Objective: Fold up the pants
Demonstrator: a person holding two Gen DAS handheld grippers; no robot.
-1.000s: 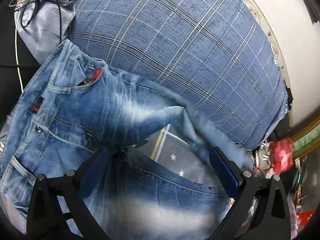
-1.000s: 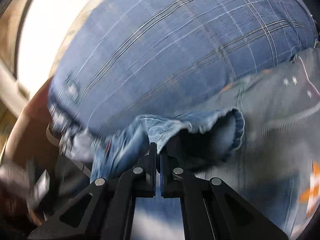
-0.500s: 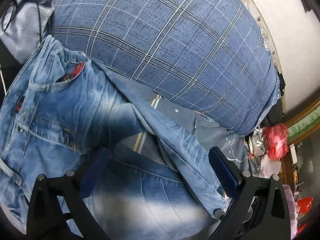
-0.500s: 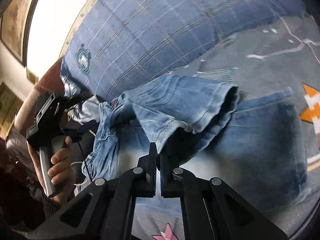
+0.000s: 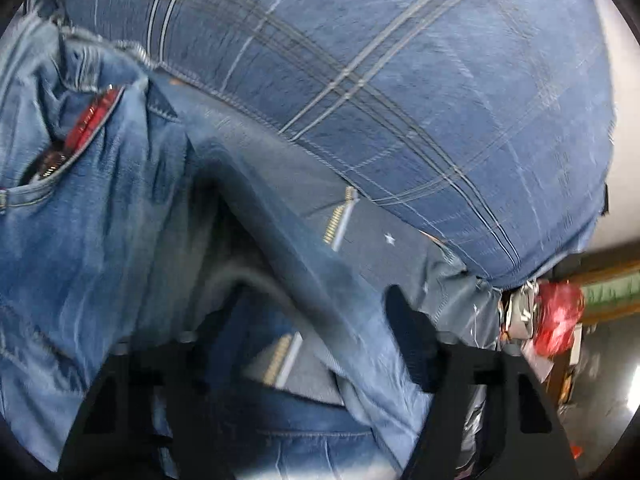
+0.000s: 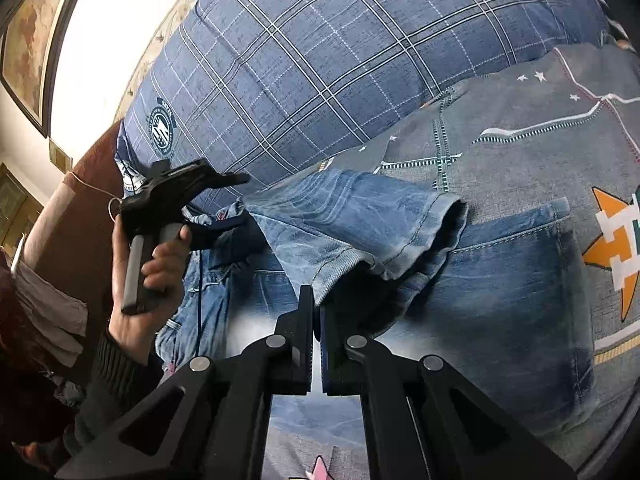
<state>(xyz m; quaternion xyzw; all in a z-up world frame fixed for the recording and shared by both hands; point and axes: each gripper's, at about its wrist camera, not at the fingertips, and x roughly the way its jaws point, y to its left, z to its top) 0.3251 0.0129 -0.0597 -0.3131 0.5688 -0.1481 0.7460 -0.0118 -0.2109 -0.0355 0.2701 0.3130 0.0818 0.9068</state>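
Observation:
Blue washed jeans [image 6: 500, 292] lie on a grey printed bedsheet [image 6: 540, 152]. My right gripper [image 6: 316, 304] is shut on the hem of one jeans leg [image 6: 360, 224], which is lifted and folded over the rest. In the left wrist view the jeans [image 5: 80, 240] fill the left side, with a red pocket trim [image 5: 94, 114]. My left gripper [image 5: 316, 316] is open, its fingers straddling a raised denim fold [image 5: 304, 272]. The left gripper also shows in the right wrist view [image 6: 180, 192], held in a hand above the waistband end.
A large blue plaid pillow [image 6: 340, 60] lies behind the jeans and also fills the left wrist view [image 5: 400, 80]. A red bag [image 5: 558, 320] and clutter sit off the bed's right edge. A framed picture [image 6: 28, 40] hangs on the wall at left.
My right gripper has carried the leg hem across over the other leg. My left gripper has moved closer to the jeans near the waistband, jaws still apart.

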